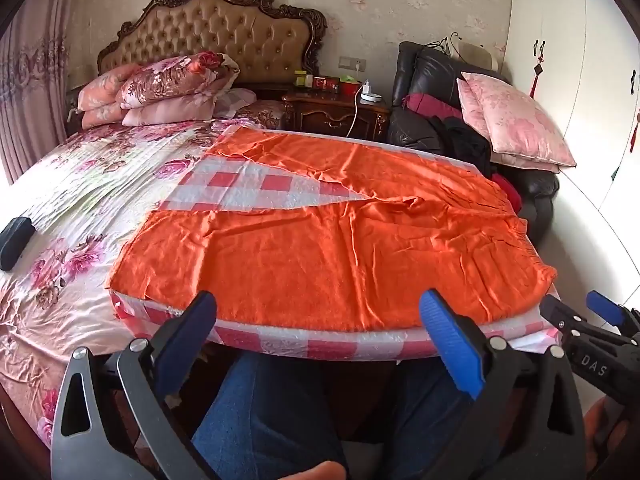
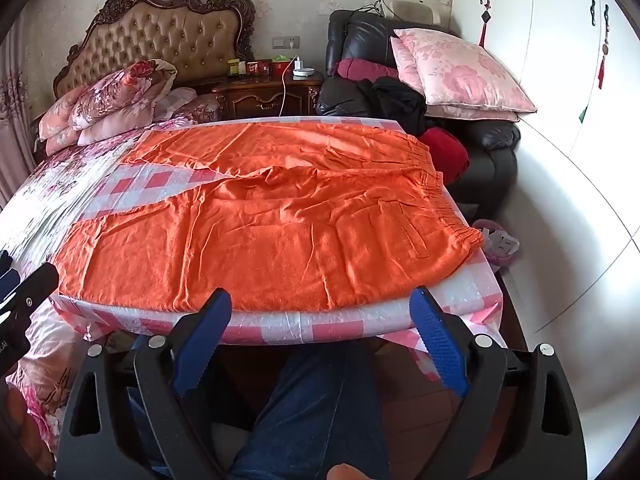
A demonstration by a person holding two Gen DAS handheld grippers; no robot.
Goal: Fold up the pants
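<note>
Two grippers, left gripper (image 1: 318, 320) and right gripper (image 2: 322, 316), jaws wide, empty. Orange pants (image 1: 320, 248) flat on table (image 1: 320, 340): light, limp; pinch waistband corner, likely.

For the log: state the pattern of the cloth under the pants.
Pink-and-white check cloth, clearest in the left wrist view.

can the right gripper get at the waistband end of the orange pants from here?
Probably yes. The right gripper is open and empty at the board's near edge, and the elastic waistband of the orange pants lies flat ahead to its right, with nothing on top or between them.
</note>
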